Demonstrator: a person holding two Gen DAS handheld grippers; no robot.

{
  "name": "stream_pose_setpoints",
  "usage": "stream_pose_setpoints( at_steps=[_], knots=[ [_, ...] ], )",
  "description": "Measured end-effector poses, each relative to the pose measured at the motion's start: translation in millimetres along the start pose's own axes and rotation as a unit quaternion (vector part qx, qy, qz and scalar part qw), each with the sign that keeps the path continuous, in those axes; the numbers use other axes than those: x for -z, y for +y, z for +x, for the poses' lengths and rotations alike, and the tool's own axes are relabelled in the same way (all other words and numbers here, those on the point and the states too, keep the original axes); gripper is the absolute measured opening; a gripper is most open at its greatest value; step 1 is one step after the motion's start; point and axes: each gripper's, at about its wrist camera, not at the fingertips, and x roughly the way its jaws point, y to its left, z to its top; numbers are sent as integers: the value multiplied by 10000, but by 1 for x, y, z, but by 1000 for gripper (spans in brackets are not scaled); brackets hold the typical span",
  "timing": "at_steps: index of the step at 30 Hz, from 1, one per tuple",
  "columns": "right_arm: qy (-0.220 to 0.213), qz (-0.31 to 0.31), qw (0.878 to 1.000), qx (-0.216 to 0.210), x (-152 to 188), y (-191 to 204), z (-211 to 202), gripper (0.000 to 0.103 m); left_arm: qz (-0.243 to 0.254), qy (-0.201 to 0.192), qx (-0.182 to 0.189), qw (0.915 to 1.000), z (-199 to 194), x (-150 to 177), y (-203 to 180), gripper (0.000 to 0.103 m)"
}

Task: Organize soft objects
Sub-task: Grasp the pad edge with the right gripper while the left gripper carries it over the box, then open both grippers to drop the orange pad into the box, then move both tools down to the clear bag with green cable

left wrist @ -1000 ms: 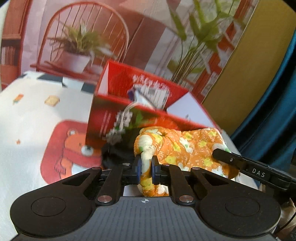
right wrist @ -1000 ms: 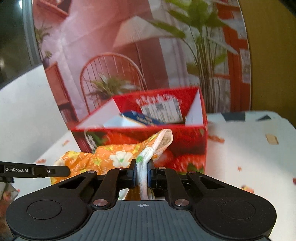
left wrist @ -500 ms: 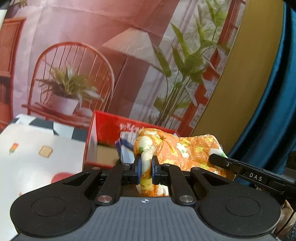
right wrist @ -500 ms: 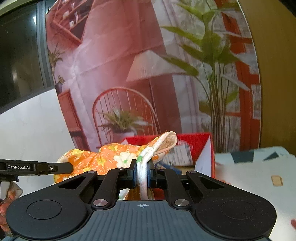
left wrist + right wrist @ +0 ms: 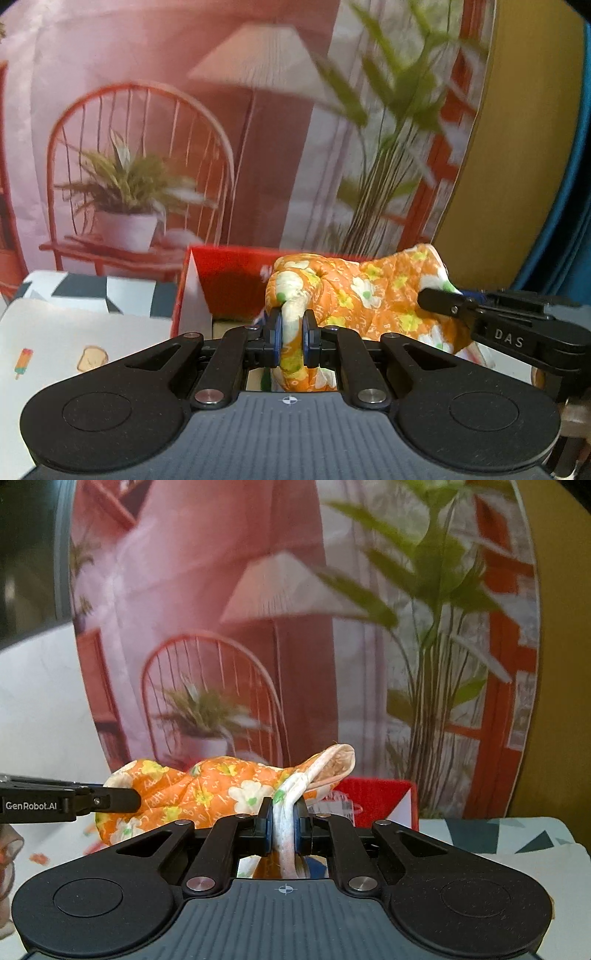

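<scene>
An orange quilted cloth with white and yellow flowers (image 5: 354,291) hangs between my two grippers, lifted above the red cardboard box (image 5: 221,273). My left gripper (image 5: 291,332) is shut on one bunched end of it. My right gripper (image 5: 283,819) is shut on the other end, pinching its white edge binding (image 5: 291,794). The cloth (image 5: 207,786) covers most of the box opening in both views. In the right wrist view only a red corner of the box (image 5: 373,794) shows behind the cloth. Each view also catches the other gripper's black finger at the cloth's far end.
The box stands on a white tablecloth (image 5: 55,332) printed with small food pictures. Behind it hangs a backdrop (image 5: 184,129) showing a chair, potted plants and a lamp. A blue curtain (image 5: 576,184) is at the right of the left wrist view.
Both grippers rose and moved toward the box with the cloth stretched between them. The box front dropped out of sight; the cloth now hangs over the box opening.
</scene>
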Motion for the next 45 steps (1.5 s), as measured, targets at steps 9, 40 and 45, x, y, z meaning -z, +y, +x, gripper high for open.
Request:
stream_pose_setpoints(
  at_steps=[9, 40, 45],
  knots=[
    [1110, 116, 9937, -14, 37, 3, 60, 9, 225, 990, -70, 9948, 48, 20, 5, 11],
    [431, -144, 9983, 359, 39, 14, -27, 89, 494, 450, -51, 9978, -32, 24, -9, 68],
    [311, -197, 9989, 275, 53, 25, -51, 90, 385, 423, 75, 9983, -55, 44, -7, 68]
  ],
)
